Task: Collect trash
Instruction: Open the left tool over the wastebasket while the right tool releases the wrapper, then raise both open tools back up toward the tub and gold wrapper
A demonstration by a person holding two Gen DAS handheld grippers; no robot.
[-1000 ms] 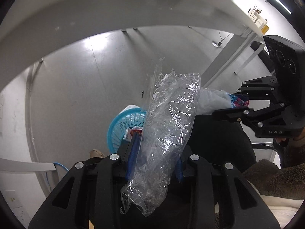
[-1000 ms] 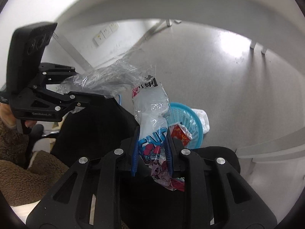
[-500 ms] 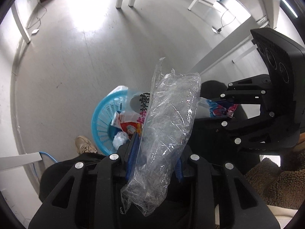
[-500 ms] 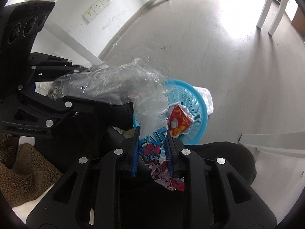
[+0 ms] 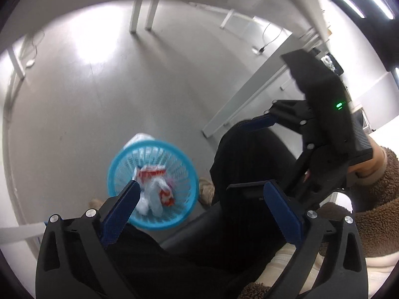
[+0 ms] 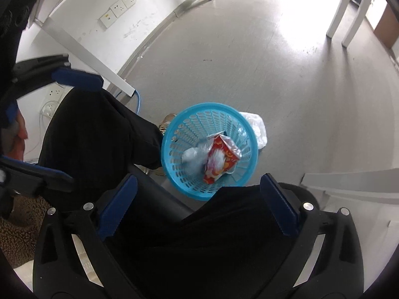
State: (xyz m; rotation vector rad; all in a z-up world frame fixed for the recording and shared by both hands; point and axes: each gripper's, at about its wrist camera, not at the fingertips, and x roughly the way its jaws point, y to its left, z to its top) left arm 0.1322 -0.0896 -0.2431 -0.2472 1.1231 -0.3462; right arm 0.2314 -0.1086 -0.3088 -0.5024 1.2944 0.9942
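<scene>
A round blue plastic basket [image 5: 117, 159] stands on the grey floor; it also shows in the right wrist view [image 6: 174, 129]. Inside lie a red and white wrapper [image 6: 219, 159], clear plastic film [image 6: 192, 157] and other wrappers [image 5: 154, 189]. My left gripper [image 5: 202, 201] is open and empty above the basket and the person's lap. My right gripper [image 6: 199, 194] is open and empty above the basket's near rim. Each gripper shows in the other's view: the right one [image 5: 261, 154], the left one [image 6: 72, 127].
A white plastic bag [image 6: 256, 127] lies on the floor behind the basket. The person's black-trousered legs [image 6: 99, 134] and a shoe [image 6: 167, 122] are beside the basket. White table legs [image 6: 346, 17] stand on the floor, and a wall with sockets [image 6: 119, 7] is at left.
Both grippers opened. The clear plastic film left my left gripper and the printed wrapper left my right gripper; both now lie in the blue basket.
</scene>
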